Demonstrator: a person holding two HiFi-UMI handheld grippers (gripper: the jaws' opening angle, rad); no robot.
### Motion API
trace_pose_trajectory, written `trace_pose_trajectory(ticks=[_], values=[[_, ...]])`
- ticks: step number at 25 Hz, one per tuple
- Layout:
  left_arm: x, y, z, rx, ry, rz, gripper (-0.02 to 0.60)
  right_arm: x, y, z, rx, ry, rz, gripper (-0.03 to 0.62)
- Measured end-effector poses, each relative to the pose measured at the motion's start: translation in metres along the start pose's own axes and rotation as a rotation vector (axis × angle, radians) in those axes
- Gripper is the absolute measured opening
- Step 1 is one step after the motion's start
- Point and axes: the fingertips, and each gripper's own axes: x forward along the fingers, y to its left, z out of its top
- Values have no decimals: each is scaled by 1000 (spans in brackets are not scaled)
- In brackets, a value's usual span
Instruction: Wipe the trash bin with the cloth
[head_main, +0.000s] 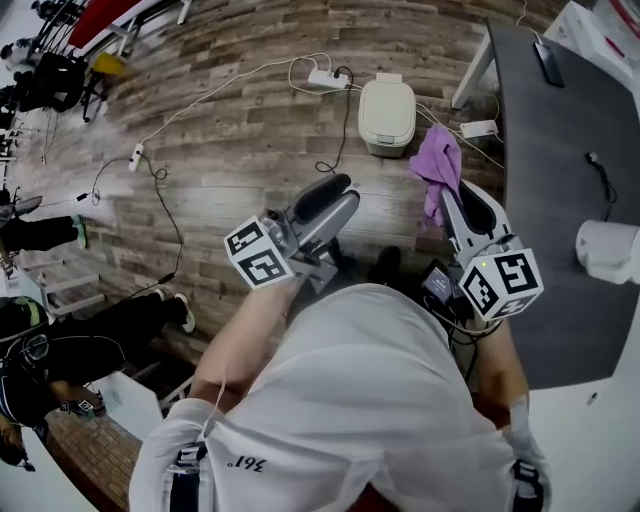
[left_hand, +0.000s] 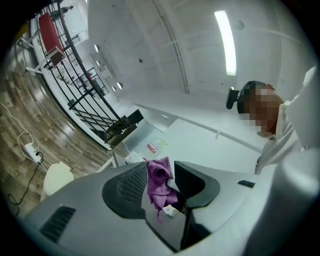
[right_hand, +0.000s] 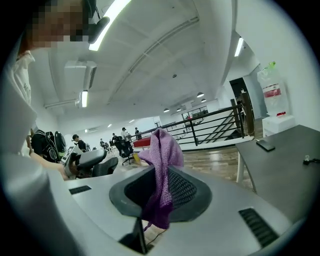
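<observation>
While my right gripper (right_hand: 161, 180) pinches the cloth (right_hand: 162, 150), my left gripper (left_hand: 161, 172) hangs slightly open and empty, both apart from the bin (head_main: 387, 115).

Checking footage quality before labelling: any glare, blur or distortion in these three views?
Head view: evenly lit, but fisheye bends the floor planks. Left gripper view: ceiling light strip blows out; corners go black. Right gripper view: purple cloth sharp, ceiling lamp glaring, strong barrel distortion.
</observation>
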Motion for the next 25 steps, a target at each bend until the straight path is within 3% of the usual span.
trace_pose_trajectory(ticks=[9, 15, 25], values=[[8, 47, 1, -14, 40, 98, 170, 41, -60, -23, 33, 99, -82, 77], [19, 100, 4, -71, 91, 66, 170, 92, -89, -45, 29, 183, -153, 77], [39, 231, 13, -193, 219, 27, 170, 214, -140, -99, -15, 374, -258, 77]])
